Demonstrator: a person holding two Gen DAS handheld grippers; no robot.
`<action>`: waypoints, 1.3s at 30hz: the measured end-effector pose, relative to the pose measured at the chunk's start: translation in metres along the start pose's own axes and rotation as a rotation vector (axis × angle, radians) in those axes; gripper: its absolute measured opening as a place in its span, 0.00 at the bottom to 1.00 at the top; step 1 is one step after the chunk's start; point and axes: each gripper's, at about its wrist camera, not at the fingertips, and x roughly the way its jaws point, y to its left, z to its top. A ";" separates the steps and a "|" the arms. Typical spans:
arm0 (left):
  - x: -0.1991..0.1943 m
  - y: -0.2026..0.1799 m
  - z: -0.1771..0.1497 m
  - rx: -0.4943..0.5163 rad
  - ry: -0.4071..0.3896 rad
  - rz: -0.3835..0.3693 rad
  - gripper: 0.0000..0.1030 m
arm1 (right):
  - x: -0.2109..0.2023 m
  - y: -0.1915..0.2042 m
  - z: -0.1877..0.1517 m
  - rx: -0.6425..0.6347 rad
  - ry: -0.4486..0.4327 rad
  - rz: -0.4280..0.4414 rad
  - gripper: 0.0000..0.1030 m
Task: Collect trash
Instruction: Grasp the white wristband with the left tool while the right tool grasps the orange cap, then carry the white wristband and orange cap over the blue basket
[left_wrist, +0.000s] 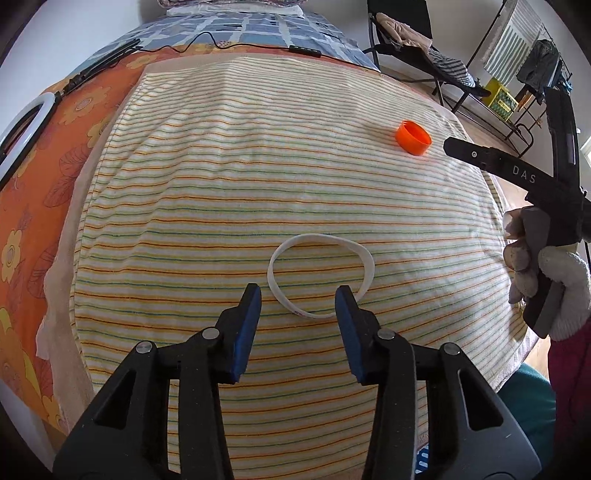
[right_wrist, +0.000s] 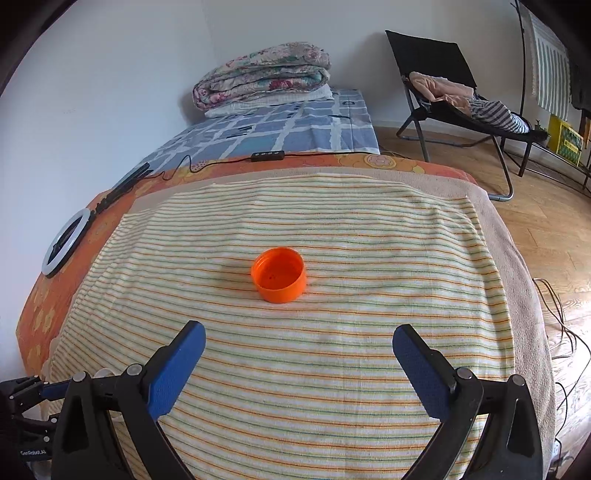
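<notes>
- Left wrist view: the left gripper (left_wrist: 297, 301) sits at lower centre, its 2 blue padded fingers (left_wrist: 246, 332) parted over the near edge of a white rubber band (left_wrist: 320, 275); the flat, thin loop lies limp on the cloth, and no pad presses on it, so the gripper is released.
- A striped terry towel (left_wrist: 229, 177), with fine orange, green and yellow lines, covers the table.
- At upper right lies an orange plastic cap (left_wrist: 413, 137), round and smooth, well apart from the band.
- At the right edge a white knitted glove (left_wrist: 546, 280) grips a black handle.
- Right wrist view: the right gripper (right_wrist: 299, 341) is spread wide and empty, with the cap (right_wrist: 279, 275) ahead at frame centre, hollow side up.
- At left, on orange flowered cloth (right_wrist: 37, 314), lies a white ring light (right_wrist: 66, 242).
</notes>
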 end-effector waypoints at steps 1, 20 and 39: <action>0.002 0.002 0.001 -0.009 0.004 -0.003 0.41 | 0.005 0.003 0.002 -0.012 0.004 -0.003 0.99; 0.028 0.003 0.021 0.008 -0.026 0.080 0.08 | 0.077 0.021 0.016 -0.081 0.059 -0.096 0.68; -0.006 -0.006 0.019 0.023 -0.098 0.061 0.04 | 0.037 0.017 0.010 -0.075 -0.006 -0.047 0.46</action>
